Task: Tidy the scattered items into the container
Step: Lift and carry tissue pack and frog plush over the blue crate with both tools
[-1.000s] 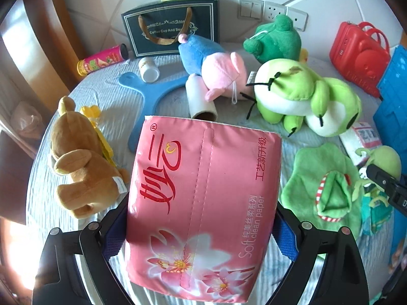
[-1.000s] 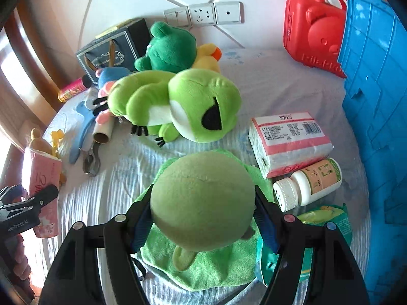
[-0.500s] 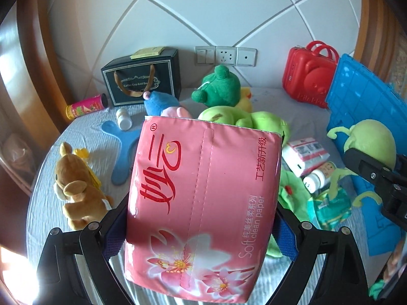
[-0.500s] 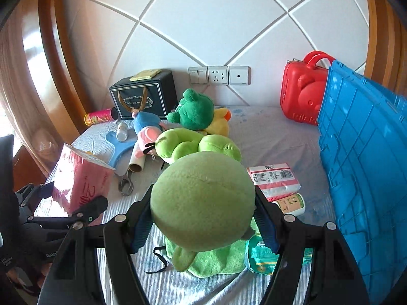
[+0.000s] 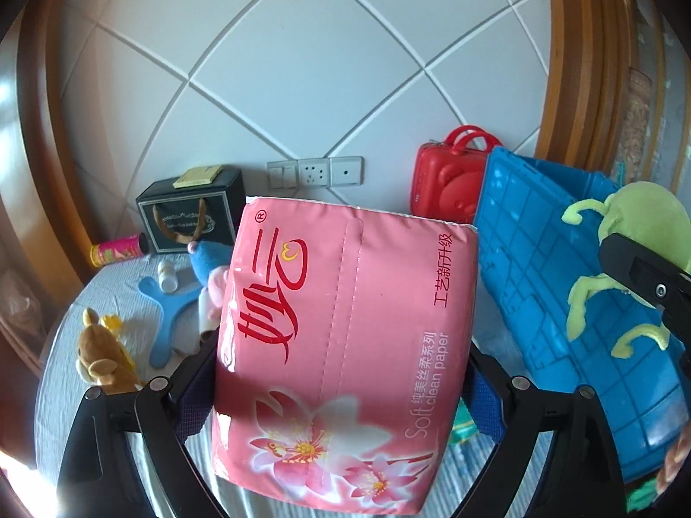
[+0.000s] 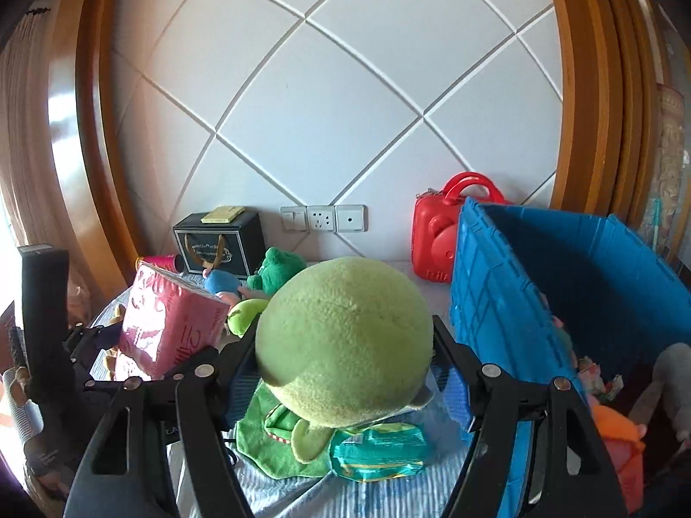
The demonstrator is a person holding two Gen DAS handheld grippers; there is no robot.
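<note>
My left gripper (image 5: pixel 341 371) is shut on a pink tissue pack (image 5: pixel 345 345) and holds it high above the table. My right gripper (image 6: pixel 345 362) is shut on a round light green plush toy (image 6: pixel 345 341), also lifted, left of the blue crate (image 6: pixel 540 293). The crate stands at the right in both views (image 5: pixel 540 233) and holds several soft toys (image 6: pixel 617 427). In the left wrist view the green plush (image 5: pixel 639 224) hangs in front of the crate. The pink pack also shows at the left of the right wrist view (image 6: pixel 168 323).
On the table lie a brown plush dog (image 5: pixel 103 354), a blue flat toy (image 5: pixel 168 315), a blue-pink plush (image 5: pixel 211 259), a dark gift bag (image 5: pixel 190 220), a red case (image 5: pixel 449 181), a green cloth (image 6: pixel 276 440) and a teal packet (image 6: pixel 380 449).
Both grippers rose with their loads and tilted up, so more wall shows. The right gripper moved toward the blue crate; its inside is now visible.
</note>
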